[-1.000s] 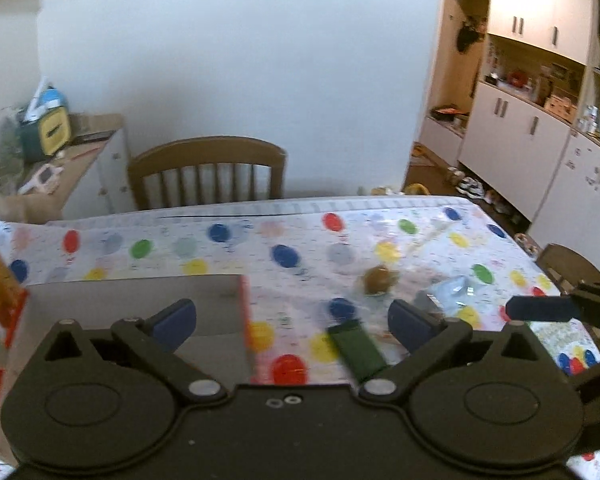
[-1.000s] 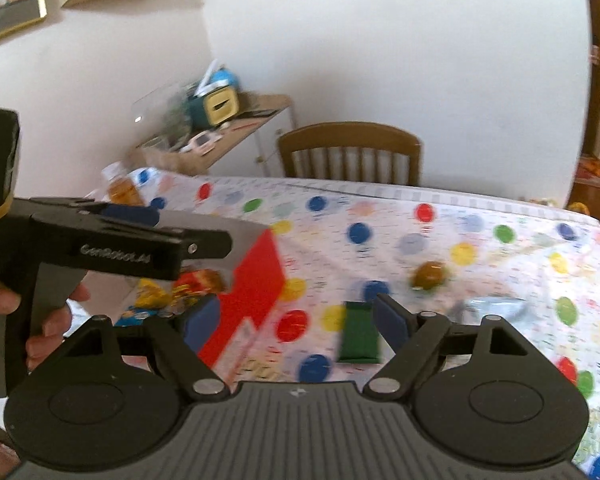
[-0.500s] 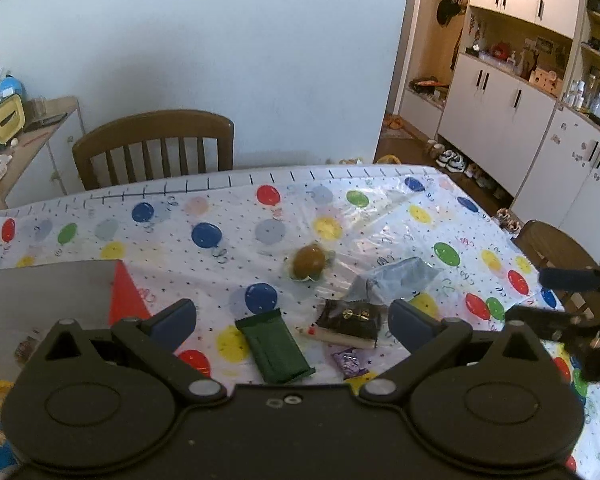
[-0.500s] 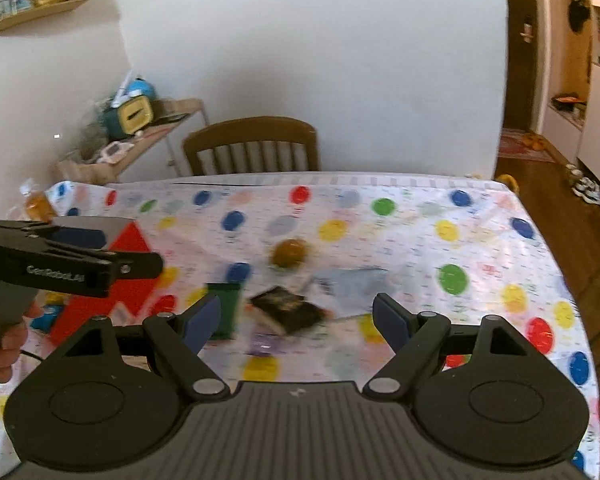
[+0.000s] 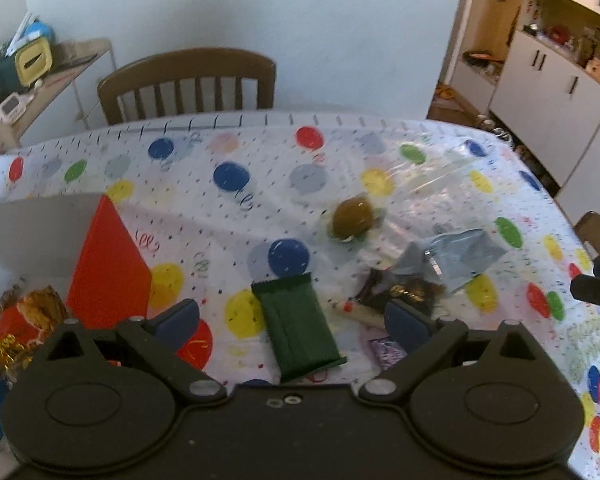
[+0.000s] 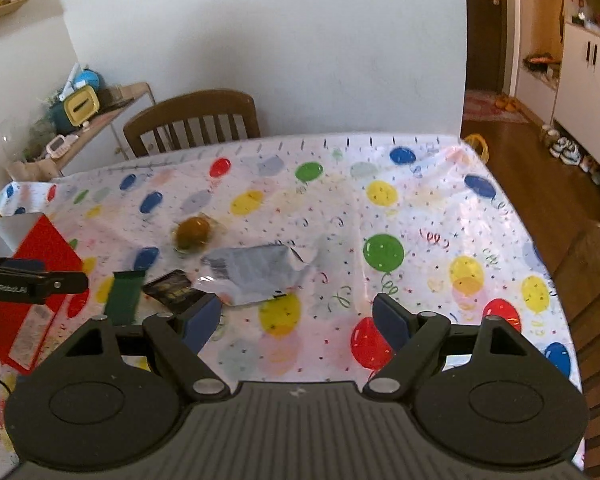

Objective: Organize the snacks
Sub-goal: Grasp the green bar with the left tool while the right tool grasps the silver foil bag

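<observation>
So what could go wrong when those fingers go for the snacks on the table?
The silver pouch overlaps the dark packet, so grabbing one might drag the other. The round brown snack could roll away if nudged. The small purple wrapper lies flat and may slip from the open left gripper.

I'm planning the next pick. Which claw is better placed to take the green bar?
Left, probably. The left claw is open with the green bar lying between its fingers, next to the red box. The right claw is open over bare tablecloth.
</observation>
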`<state>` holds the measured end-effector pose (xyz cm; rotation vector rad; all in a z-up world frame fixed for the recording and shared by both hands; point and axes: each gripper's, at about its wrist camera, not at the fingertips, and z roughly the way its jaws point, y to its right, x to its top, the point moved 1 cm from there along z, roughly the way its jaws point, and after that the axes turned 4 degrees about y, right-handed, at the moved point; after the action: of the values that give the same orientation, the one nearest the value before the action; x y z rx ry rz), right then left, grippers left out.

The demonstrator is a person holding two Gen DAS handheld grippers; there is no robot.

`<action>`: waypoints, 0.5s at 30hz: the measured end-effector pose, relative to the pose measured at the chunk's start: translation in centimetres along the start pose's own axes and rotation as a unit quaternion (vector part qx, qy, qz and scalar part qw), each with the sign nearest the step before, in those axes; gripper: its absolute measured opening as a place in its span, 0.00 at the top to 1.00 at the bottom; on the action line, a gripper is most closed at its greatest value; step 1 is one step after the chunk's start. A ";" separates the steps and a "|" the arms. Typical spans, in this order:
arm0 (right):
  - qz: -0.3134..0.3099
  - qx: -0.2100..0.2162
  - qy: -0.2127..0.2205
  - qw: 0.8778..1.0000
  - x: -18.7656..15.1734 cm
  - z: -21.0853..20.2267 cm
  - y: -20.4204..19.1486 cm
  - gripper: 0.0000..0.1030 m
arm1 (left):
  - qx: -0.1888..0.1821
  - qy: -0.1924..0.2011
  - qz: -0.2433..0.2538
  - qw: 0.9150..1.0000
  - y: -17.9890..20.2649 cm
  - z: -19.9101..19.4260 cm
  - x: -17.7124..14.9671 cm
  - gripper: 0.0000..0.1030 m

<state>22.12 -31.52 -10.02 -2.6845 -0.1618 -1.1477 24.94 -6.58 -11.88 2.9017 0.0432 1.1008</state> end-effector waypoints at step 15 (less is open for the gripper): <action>-0.019 0.006 -0.042 0.999 1.6 8.6 -0.1 0.36 | 0.028 -0.056 0.001 0.998 0.2 6.4 -1.4 0.15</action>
<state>29.21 -29.36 -14.62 -2.7313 -0.2334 -1.0396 28.15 -7.03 -17.62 3.0087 0.0707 0.9494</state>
